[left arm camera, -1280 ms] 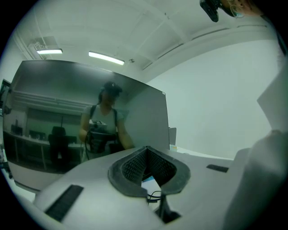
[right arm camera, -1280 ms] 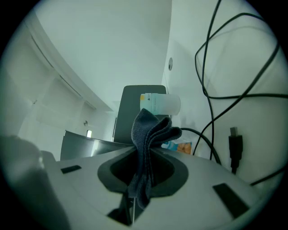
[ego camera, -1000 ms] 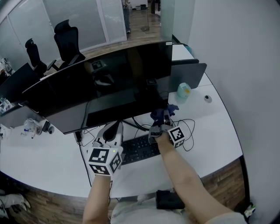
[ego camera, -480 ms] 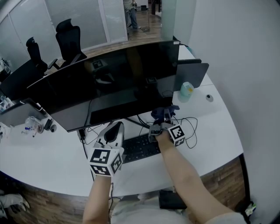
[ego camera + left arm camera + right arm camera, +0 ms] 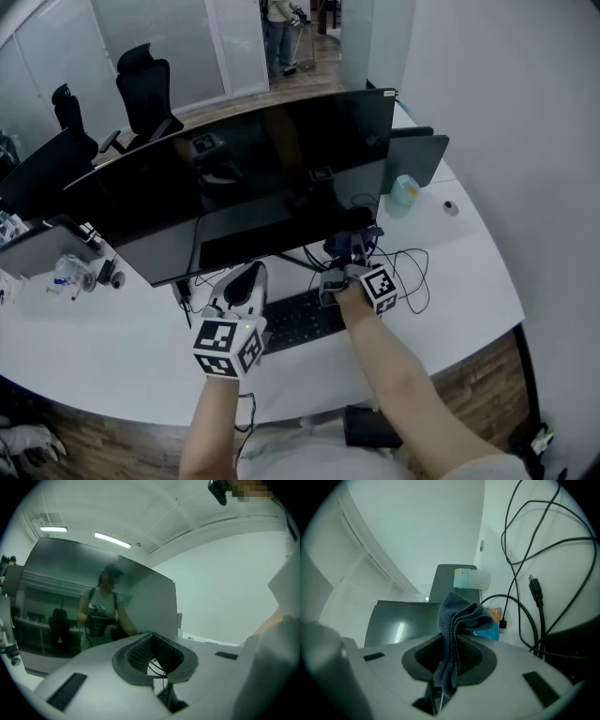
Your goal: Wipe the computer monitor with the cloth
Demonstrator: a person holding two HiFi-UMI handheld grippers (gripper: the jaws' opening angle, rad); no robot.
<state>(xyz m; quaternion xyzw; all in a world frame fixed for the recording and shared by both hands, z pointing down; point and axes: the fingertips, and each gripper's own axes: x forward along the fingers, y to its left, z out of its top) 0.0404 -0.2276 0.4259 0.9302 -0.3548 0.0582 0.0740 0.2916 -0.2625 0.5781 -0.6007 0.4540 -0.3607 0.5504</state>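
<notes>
Now the right gripper (image 5: 449, 667) pinches the dark blue cloth (image 5: 461, 613) near the monitor's (image 5: 244, 187) lower right edge, above the white surface (image 5: 459, 272). The left gripper (image 5: 154, 665) is closed, empty.

The monitor (image 5: 244, 178) has a glossy black screen that mirrors the room. The cloth (image 5: 457, 620) is soft, napped blue-grey fabric with a stitched hem. The right gripper (image 5: 450, 665) and left gripper (image 5: 154, 658) have smooth, matt, pale plastic shells with dark ribbed pads. The desk (image 5: 112, 347) top is smooth white; past its front edge, the floor (image 5: 487, 375) is wood planking.
</notes>
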